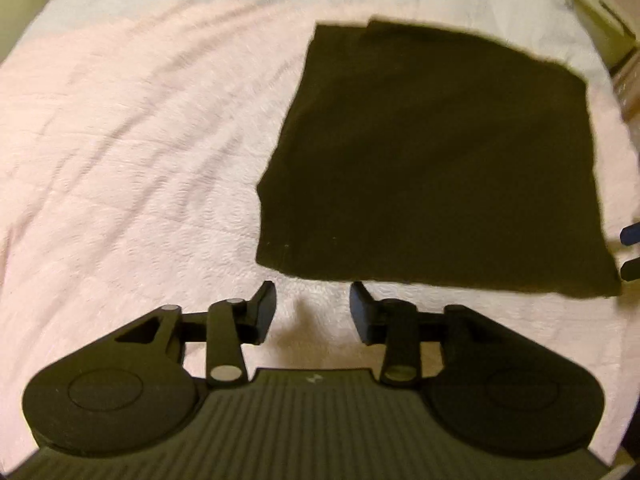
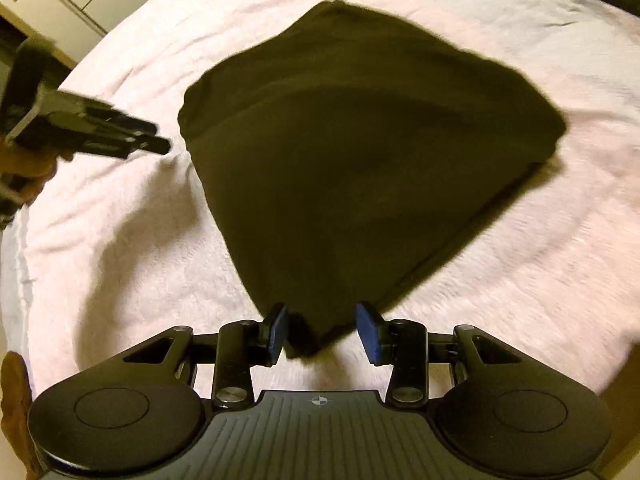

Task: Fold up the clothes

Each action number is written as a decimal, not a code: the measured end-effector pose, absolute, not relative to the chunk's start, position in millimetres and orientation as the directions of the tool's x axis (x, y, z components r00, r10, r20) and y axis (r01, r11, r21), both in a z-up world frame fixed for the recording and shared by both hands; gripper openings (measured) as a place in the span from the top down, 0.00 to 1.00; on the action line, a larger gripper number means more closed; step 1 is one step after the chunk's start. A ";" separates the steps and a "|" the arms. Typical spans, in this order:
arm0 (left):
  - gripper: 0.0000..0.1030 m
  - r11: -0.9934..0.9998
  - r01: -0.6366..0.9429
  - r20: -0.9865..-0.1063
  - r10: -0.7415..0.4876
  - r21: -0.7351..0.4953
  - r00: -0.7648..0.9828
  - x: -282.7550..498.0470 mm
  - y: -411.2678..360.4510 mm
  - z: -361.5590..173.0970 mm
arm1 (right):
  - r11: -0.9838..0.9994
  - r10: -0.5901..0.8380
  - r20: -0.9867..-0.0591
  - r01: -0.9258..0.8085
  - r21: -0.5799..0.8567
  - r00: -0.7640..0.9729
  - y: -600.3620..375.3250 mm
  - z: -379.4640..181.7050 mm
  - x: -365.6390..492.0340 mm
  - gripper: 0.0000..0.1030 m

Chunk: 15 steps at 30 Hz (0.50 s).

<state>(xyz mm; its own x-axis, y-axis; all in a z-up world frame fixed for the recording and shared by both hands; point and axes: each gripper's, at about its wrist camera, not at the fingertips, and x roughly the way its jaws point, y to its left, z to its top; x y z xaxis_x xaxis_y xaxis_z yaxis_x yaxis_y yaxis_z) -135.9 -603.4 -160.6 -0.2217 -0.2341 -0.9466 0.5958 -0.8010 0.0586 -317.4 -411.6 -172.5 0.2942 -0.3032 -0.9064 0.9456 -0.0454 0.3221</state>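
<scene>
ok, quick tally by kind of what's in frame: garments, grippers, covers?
Dark folded garment: 1
Pink bed cover: 1
Grippers: 2, left gripper and right gripper, both with jaws apart
Total: 4

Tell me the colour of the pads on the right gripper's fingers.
Blue. The pads on the right gripper show best in the right wrist view.

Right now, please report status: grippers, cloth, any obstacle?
Left gripper open, empty, off the cloth. Right gripper open, cloth corner between its jaws. Cloth folded flat on bed. No obstacle seen.
</scene>
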 end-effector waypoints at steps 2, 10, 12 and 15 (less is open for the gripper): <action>0.60 -0.799 0.599 -0.936 -0.254 0.060 -0.245 -128.3 -589.9 -144.8 | -0.047 -0.323 -0.914 0.960 0.276 0.247 -403.9 -156.0 -311.3 0.37; 0.42 -0.878 0.461 -0.905 -0.296 0.132 -0.304 -106.2 -514.6 -107.6 | -0.034 -0.364 -0.921 0.986 0.161 0.138 -366.9 -109.7 -273.8 0.30; 0.41 -0.895 0.412 -0.900 -0.311 0.170 -0.305 -105.0 -494.5 -104.8 | -0.021 -0.373 -0.919 0.990 0.143 0.125 -356.7 -102.9 -263.0 0.30; 0.38 -0.910 0.356 -0.895 -0.326 0.211 -0.303 -100.1 -468.5 -104.5 | -0.013 -0.385 -0.914 0.990 0.141 0.125 -342.3 -92.9 -249.1 0.30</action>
